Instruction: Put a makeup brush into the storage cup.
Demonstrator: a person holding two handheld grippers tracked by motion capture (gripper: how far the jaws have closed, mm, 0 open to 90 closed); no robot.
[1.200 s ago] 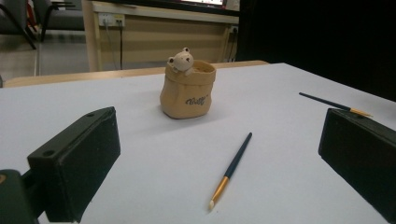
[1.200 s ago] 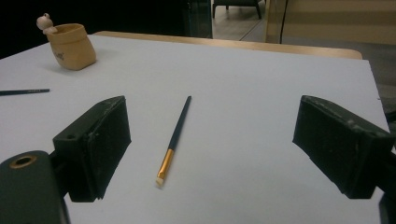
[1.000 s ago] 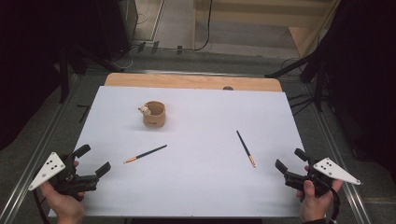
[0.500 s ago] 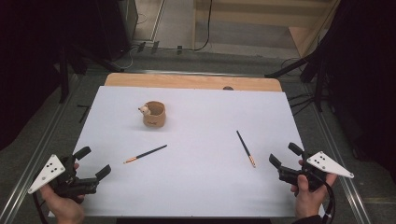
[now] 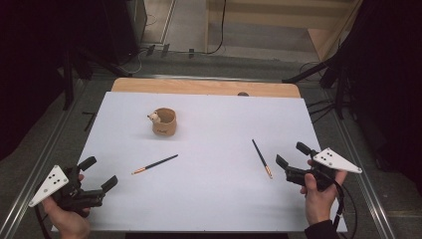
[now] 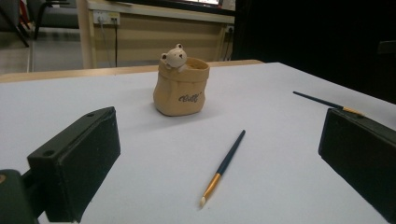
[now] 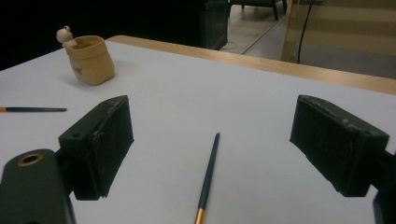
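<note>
A tan pouch-shaped cup [image 5: 164,122] with a small bear figure on its rim stands on the white sheet [image 5: 219,199]. Two dark-handled paintbrushes lie flat: one [image 5: 155,164] left of centre, one [image 5: 262,158] at the right. My left gripper [image 5: 99,173] rests open at the near left corner, facing the cup [image 6: 181,86] and the left brush [image 6: 224,165]. My right gripper [image 5: 290,153] is open just right of the right brush, and that brush [image 7: 208,172] lies ahead between its jaws, untouched. Nothing is held.
The wooden table edge [image 5: 204,86] shows beyond the sheet. Metal rails run along both sides of the table. Dark stands and cables are on the floor behind. A wide bare stretch of sheet lies between the brushes.
The right hand has moved inward and away from the near edge, bringing its open gripper up beside the right brush. The left gripper, the cup and both brushes have stayed put.
</note>
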